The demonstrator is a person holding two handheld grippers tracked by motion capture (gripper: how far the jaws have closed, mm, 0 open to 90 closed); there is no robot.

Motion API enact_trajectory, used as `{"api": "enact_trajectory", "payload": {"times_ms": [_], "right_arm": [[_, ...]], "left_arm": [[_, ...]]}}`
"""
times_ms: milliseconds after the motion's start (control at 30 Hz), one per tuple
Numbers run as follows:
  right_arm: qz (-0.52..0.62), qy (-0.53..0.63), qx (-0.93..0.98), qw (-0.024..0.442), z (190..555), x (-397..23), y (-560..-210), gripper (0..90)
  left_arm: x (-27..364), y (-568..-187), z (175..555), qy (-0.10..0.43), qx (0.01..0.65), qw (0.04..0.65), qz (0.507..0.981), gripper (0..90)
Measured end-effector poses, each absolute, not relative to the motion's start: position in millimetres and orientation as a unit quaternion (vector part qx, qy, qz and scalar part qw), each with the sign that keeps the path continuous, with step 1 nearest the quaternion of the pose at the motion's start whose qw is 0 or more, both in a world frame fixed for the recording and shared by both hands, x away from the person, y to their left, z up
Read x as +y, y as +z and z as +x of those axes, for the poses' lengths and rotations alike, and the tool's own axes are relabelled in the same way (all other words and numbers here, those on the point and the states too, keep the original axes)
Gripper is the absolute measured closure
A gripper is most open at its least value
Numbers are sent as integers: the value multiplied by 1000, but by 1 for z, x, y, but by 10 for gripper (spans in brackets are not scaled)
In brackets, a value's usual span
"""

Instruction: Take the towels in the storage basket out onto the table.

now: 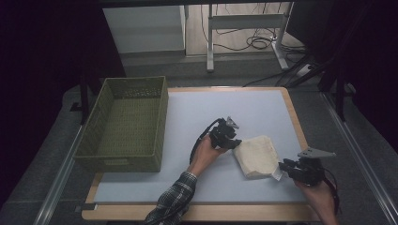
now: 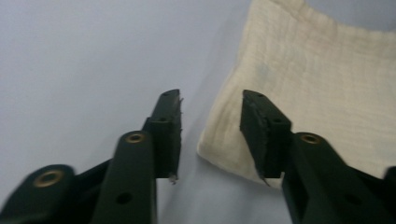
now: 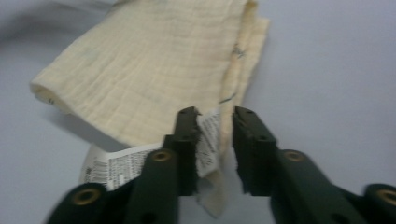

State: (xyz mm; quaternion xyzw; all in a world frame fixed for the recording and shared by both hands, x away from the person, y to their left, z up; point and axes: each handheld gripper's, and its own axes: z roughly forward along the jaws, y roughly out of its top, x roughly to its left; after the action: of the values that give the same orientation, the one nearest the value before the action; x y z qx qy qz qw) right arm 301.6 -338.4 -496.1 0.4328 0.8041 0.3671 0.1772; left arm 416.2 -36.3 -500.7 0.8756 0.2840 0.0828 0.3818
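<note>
- Cloth [image 1: 257, 155], cream and folded, is lying on the pale bench [image 1: 197, 117] at lower right of centre in the high view.
- Left gripper [image 2: 211, 112] is sitting at the cloth's upper-left edge, its jaws standing partly apart with that edge between them and no pad pressing it.
- Right gripper [image 3: 216, 122] is reaching the cloth's lower-right corner, its jaws narrowly parted around the hem and a white printed label [image 3: 116, 165]; a gap is showing beside the fabric.
- Green woven basket [image 1: 126, 123] is standing at left of the frame, well apart from the cloth.
</note>
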Motion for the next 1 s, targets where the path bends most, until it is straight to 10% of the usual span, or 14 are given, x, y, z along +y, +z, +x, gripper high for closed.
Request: {"api": "enact_trajectory", "payload": {"times_ms": [400, 1000], "right_arm": [[443, 352, 807, 167, 311, -327, -519, 482], [439, 357, 809, 162, 306, -329, -516, 515]], "left_arm": [[-23, -513, 422, 63, 310, 378, 870, 490], [-53, -500, 421, 70, 250, 372, 891, 885]]}}
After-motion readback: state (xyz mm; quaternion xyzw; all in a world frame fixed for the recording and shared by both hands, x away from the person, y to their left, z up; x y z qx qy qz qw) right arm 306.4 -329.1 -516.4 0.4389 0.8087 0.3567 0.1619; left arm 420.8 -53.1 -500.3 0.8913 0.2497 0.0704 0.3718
